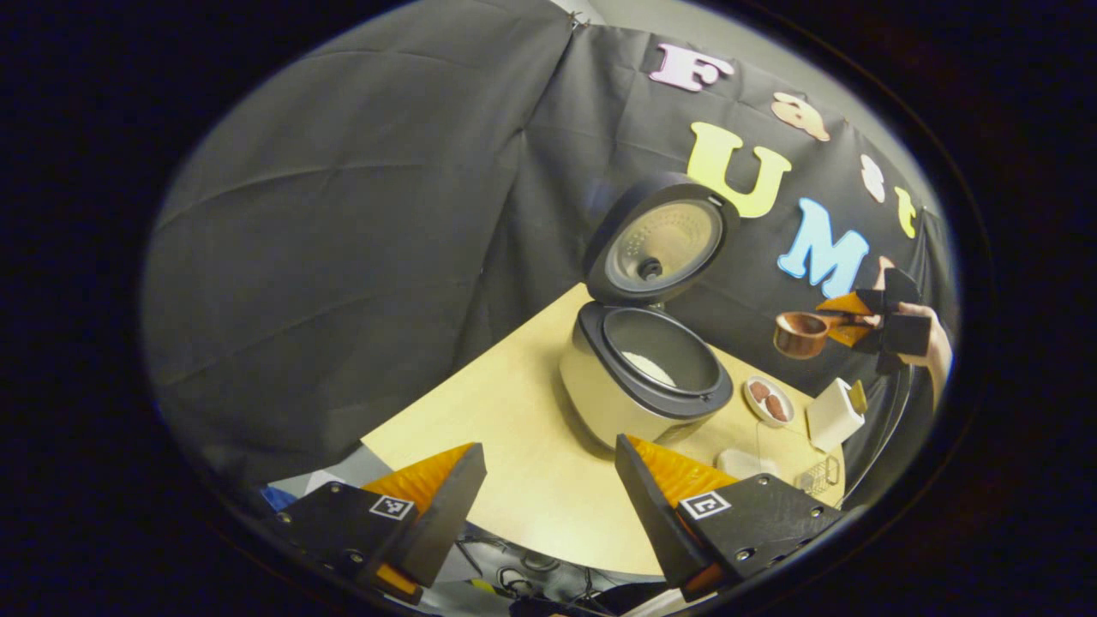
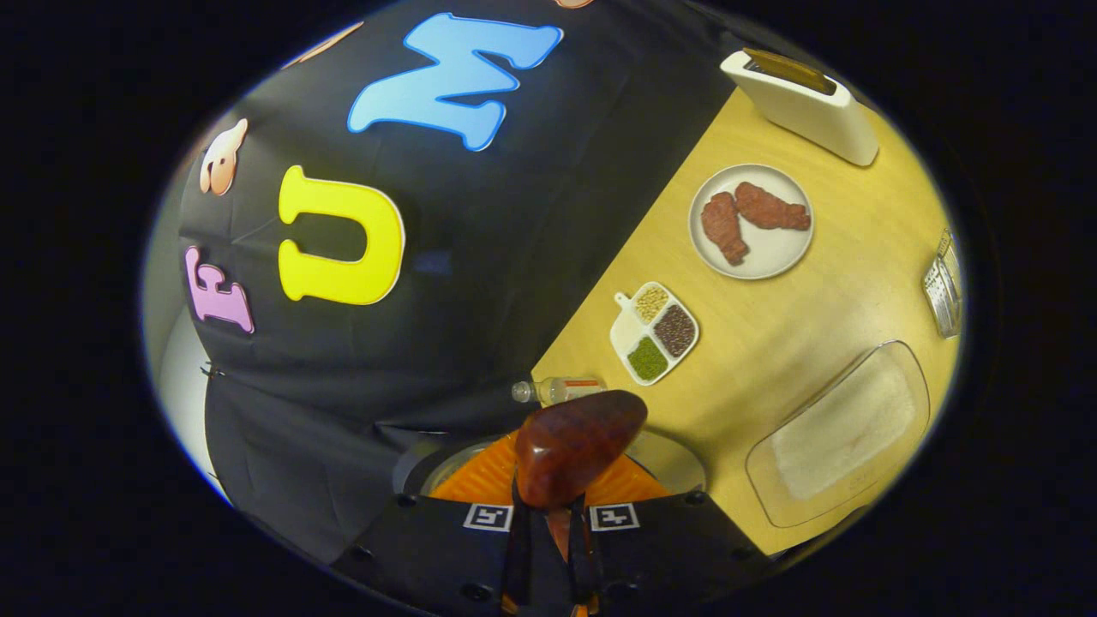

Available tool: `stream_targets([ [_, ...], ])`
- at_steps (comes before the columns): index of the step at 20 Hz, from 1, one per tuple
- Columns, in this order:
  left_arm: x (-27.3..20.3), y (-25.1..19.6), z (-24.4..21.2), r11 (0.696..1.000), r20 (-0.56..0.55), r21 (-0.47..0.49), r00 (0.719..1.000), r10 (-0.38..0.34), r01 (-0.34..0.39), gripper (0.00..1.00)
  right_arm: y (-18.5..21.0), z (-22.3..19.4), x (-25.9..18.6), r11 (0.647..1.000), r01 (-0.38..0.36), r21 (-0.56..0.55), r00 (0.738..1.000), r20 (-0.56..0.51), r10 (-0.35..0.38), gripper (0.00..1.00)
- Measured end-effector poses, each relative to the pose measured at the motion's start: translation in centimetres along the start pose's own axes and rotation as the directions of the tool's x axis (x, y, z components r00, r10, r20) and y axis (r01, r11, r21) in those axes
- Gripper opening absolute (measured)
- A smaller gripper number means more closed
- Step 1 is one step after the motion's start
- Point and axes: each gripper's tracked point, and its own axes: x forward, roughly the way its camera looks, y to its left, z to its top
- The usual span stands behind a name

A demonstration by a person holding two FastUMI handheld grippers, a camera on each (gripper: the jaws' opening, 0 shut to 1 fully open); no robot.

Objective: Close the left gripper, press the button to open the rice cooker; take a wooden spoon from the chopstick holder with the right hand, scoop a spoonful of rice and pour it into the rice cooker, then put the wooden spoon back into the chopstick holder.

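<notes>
Spoon clamped between right tongs, bowl jutting forward.

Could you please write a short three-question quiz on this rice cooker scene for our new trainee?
1. True or false: the rice cooker lid is up.
2. What does the right hand-held gripper hold: A wooden spoon, B bottle, C plate?
3. Fill in: the plate carries two pieces of ____.

Key: 1 true; 2 A; 3 meat. The left hand-held gripper is open and holds nothing.
</notes>
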Motion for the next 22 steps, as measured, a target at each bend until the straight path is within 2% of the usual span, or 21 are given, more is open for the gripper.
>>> stream_targets([
  [4, -0.2, 0.9, -0.6, 0.999, -0.010, -0.024, 1.000, 0.021, -0.021, 0.96, 3.3, -1.8, 2.9, 0.991, -0.020, -0.132, 1.000, -0.026, 0.016, 0.15],
  [5, 0.0, 1.1, -0.7, 0.999, -0.012, -0.029, 1.000, 0.028, -0.028, 0.96, 4.1, -2.4, 3.6, 0.984, -0.025, -0.177, 0.999, -0.034, 0.019, 0.18],
  [8, 0.3, 1.6, -0.9, 0.998, -0.011, -0.053, 0.999, 0.043, -0.044, 0.96, 5.9, -4.6, 5.0, 0.950, -0.034, -0.310, 0.999, -0.047, 0.020, 0.18],
  [10, 0.5, 2.3, -1.0, 0.997, -0.014, -0.057, 0.998, 0.056, -0.057, 0.96, 6.6, -5.3, 6.5, 0.913, -0.016, -0.407, 1.000, -0.028, 0.005, 0.18],
  [13, 0.8, 3.4, -0.7, 0.996, -0.013, -0.049, 0.997, 0.075, -0.076, 0.96, 8.0, -6.8, 8.1, 0.827, -0.013, -0.562, 1.000, -0.011, 0.009, 0.18],
  [15, 0.9, 4.2, -0.3, 0.995, -0.008, -0.047, 0.996, 0.089, -0.089, 0.96, 9.2, -7.3, 8.6, 0.771, -0.018, -0.637, 0.999, 0.021, 0.041, 0.18],
  [18, 1.3, 4.9, 0.6, 0.993, 0.003, -0.060, 0.995, 0.101, -0.101, 0.96, 10.1, -8.4, 9.4, 0.699, -0.015, -0.715, 0.997, 0.045, 0.067, 0.18],
  [22, 1.3, 5.2, 1.0, 0.992, 0.021, -0.073, 0.994, 0.104, -0.102, 0.96, 10.5, -10.5, 10.3, 0.592, -0.035, -0.805, 0.995, 0.025, 0.093, 0.18],
])
